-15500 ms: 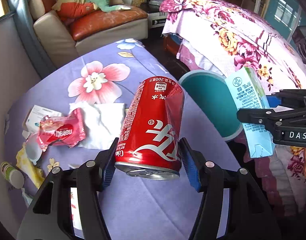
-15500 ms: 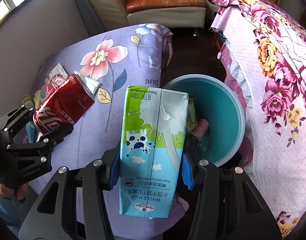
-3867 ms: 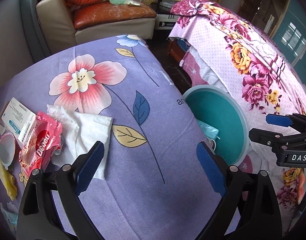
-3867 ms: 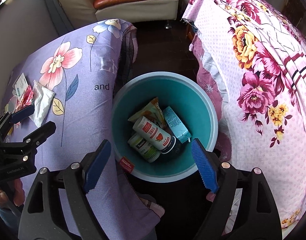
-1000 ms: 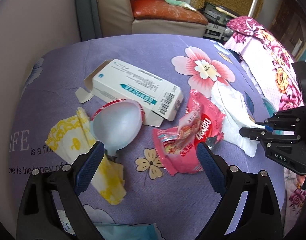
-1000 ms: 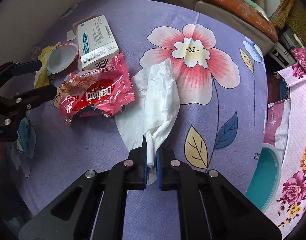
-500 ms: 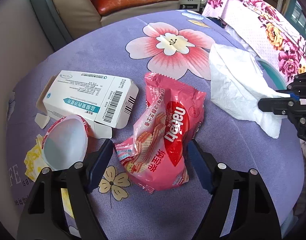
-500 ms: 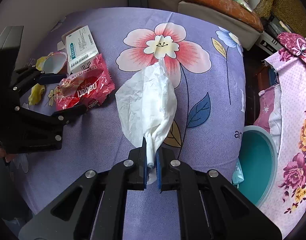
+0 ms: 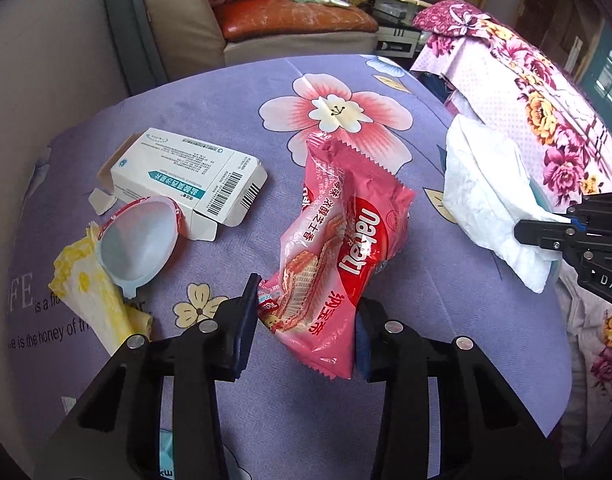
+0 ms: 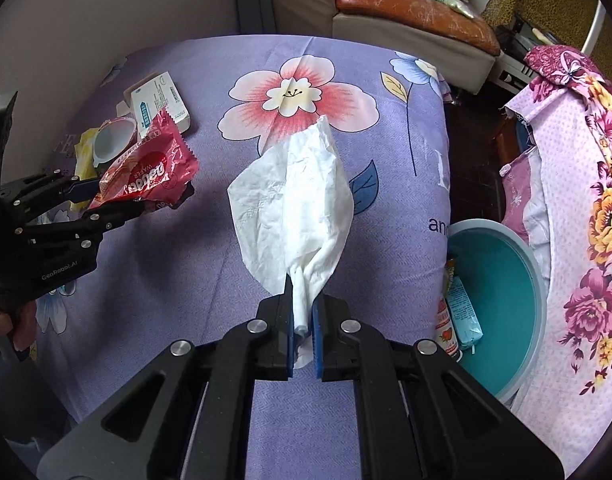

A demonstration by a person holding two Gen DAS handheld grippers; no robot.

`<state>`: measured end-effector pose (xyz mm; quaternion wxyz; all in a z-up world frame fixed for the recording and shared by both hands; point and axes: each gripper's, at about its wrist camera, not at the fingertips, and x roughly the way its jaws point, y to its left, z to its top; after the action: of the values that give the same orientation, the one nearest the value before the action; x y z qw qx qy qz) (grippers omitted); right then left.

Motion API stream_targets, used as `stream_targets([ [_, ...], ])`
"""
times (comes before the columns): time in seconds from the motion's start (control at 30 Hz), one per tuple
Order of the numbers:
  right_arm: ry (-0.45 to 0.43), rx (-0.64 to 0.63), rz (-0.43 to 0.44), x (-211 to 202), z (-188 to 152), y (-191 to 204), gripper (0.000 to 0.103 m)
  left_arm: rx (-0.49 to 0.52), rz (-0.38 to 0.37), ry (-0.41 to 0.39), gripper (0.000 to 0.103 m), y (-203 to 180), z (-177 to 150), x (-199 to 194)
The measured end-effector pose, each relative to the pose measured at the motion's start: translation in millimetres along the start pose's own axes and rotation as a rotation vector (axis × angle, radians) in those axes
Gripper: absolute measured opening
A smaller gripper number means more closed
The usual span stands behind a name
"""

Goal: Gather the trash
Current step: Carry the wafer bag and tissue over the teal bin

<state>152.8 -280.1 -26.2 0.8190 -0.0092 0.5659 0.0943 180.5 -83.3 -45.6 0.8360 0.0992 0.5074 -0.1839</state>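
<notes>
Now both grippers carry a piece of trash above the purple floral tablecloth (image 9: pixel 234 112). The left gripper (image 9: pixel 306 320) has just been closing its jaws, and they now squeeze the lower end of the pink wafer wrapper (image 9: pixel 345 236), which stands up crumpled between them and looks lifted off the cloth in the right wrist view. The right gripper (image 10: pixel 304 320) is clamped tight on a twisted corner of the white tissue (image 10: pixel 294 204), which fans out ahead of it. At the right, below the table edge, sits the teal bin (image 10: pixel 521 248) with some packaging already inside. Left on the far left of the cloth are a white medicine box (image 9: pixel 186 176), an empty pudding cup (image 9: pixel 138 240) and a yellow wrapper (image 9: pixel 94 296). Judging by this, the pickup step is done; the next move calls for carrying both pieces right, over the bin's mouth, and letting go there.
</notes>
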Motion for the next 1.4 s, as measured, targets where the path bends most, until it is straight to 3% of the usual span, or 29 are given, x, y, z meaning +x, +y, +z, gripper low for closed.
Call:
stream_targets([
  [0.3,-0.089,0.02,-0.051,-44,-30,-17,0.006,0.052,-0.028,-0.024,0.041,-46,-3,-22],
  [0.6,-0.131,0.096,-0.077,-66,-62,-63,0.006,0.127,-0.042,-0.039,0.041,-113,10,-24],
  [1.03,-0.143,0.273,-0.134,-80,-107,-152,0.006,0.259,-0.074,-0.023,0.042,-227,33,-1],
  [1.4,-0.129,0.335,-0.145,-73,-117,-186,0.006,0.316,-0.096,0.002,0.042,-263,41,20],
])
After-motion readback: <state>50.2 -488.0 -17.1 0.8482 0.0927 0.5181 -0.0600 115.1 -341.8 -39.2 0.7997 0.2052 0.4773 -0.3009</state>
